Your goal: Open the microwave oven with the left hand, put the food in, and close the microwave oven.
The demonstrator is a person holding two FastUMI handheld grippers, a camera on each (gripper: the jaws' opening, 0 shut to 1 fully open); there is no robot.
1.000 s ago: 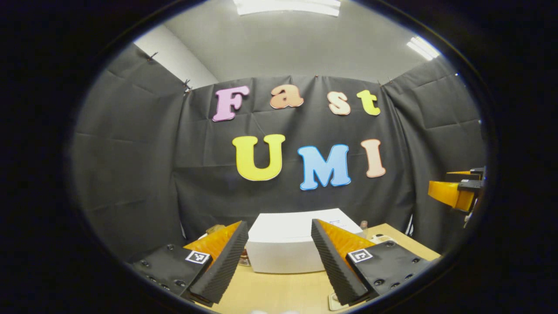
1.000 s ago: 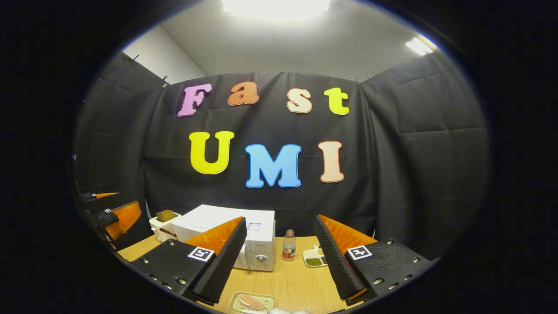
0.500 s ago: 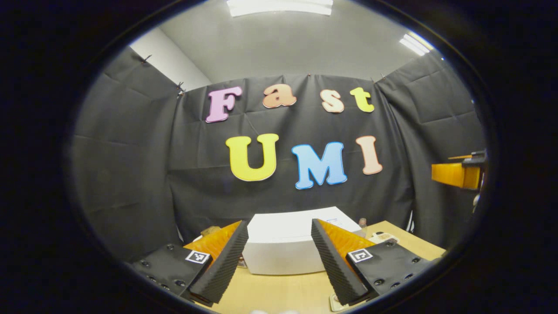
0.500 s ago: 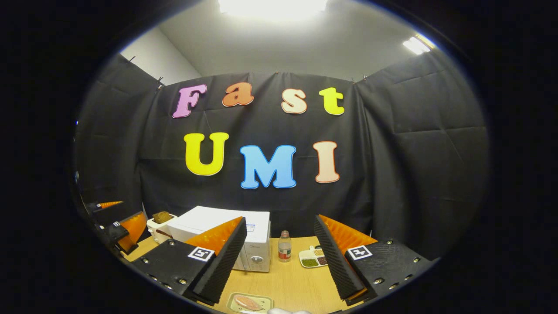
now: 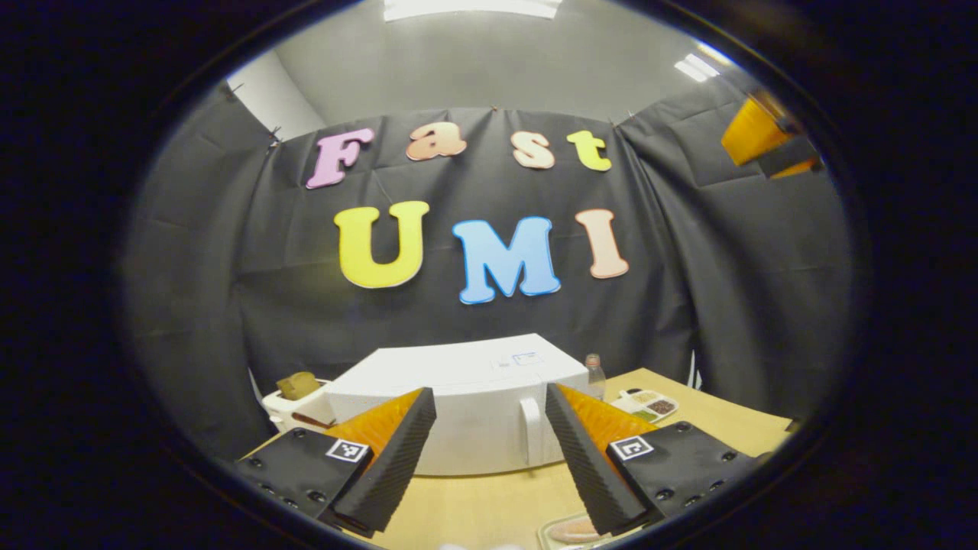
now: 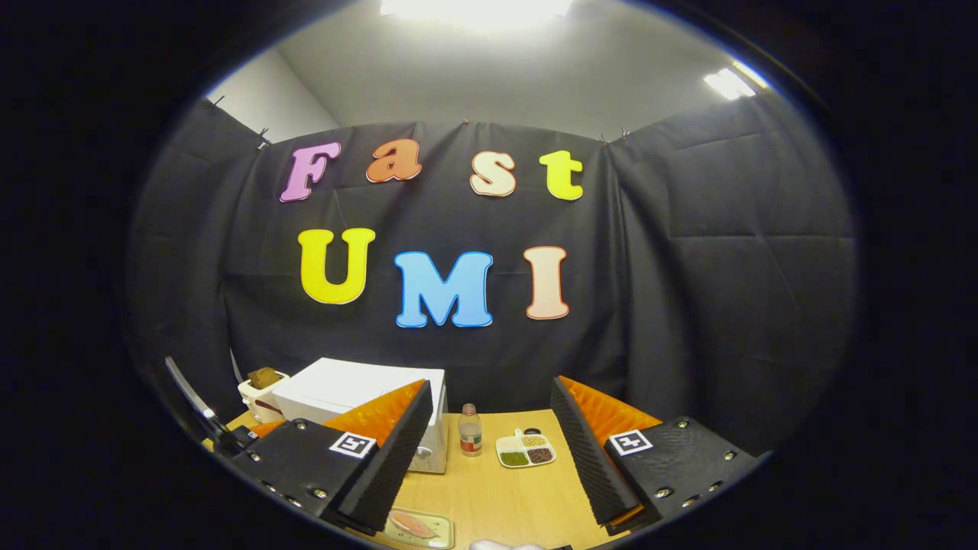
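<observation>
In the left gripper view, at the far left of the table [image 5: 489,500], a small white toaster [image 5: 294,403] stands with a brown slice in it, just beside the microwave oven [image 5: 458,416]. The oven is white, its door is closed, and its vertical handle [image 5: 531,431] is on the right part of the front. The left gripper [image 5: 489,458] is spread wide with nothing between the fingers, and the handle shows in the gap between them. I judge it is aimed this way so it can go forward and catch the handle; the opening step is not yet done.

Right of the oven stand a small bottle [image 5: 593,367] and a divided dish [image 5: 648,403] with seeds or beans. The other gripper appears high at the right edge, I think held away from the door.

In the right gripper view, the right gripper [image 6: 489,458] is also spread and holds nothing. The food tray [image 6: 416,527], with a pinkish piece on it, lies on the table near its left finger, in front of the oven, well placed for picking up after the door opens.
</observation>
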